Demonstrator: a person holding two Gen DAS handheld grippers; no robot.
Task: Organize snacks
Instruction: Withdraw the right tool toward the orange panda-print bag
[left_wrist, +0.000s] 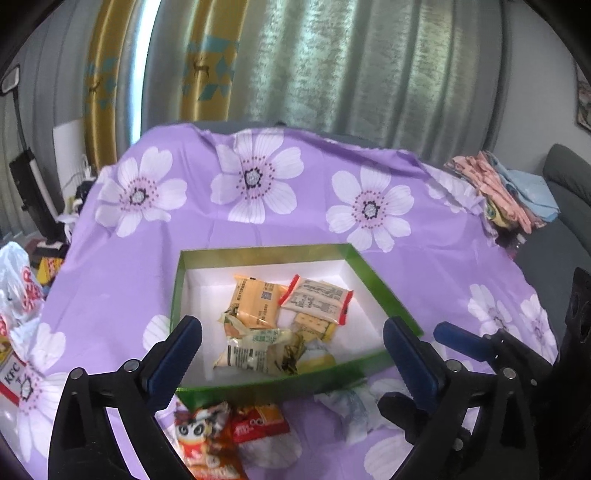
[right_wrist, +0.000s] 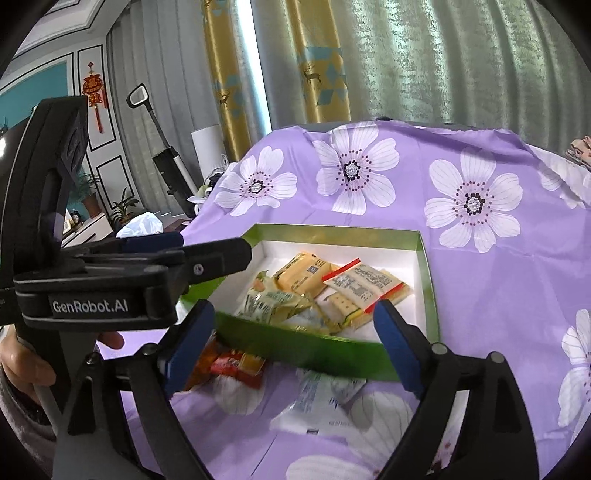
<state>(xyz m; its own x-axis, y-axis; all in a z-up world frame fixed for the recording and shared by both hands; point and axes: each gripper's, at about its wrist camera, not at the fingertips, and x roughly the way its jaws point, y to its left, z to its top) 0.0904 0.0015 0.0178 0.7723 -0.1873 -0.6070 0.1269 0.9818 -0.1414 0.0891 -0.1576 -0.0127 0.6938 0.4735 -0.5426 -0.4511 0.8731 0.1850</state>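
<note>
Left gripper (left_wrist: 291, 339): jaws spread wide, nothing held, poised over green box (left_wrist: 384, 284) containing several snack packets (left_wrist: 255, 302). Panda packet (left_wrist: 201, 439) in front of box: bottom cut off. White packet (right_wrist: 325, 402): print blurred, unreadable. Right gripper (right_wrist: 295, 325): jaws spread wide, nothing held.

**Curtained room behind a floral worktop**

Grey-green curtains (left_wrist: 351, 66) with gold panels (right_wrist: 221, 74) hang behind the worktop (left_wrist: 295, 214), daylight between them. A red knot ornament (right_wrist: 94, 92) hangs on the panelled wall, potted plants (right_wrist: 122, 208) below; a grey sofa (left_wrist: 569, 177) sits right.
</note>
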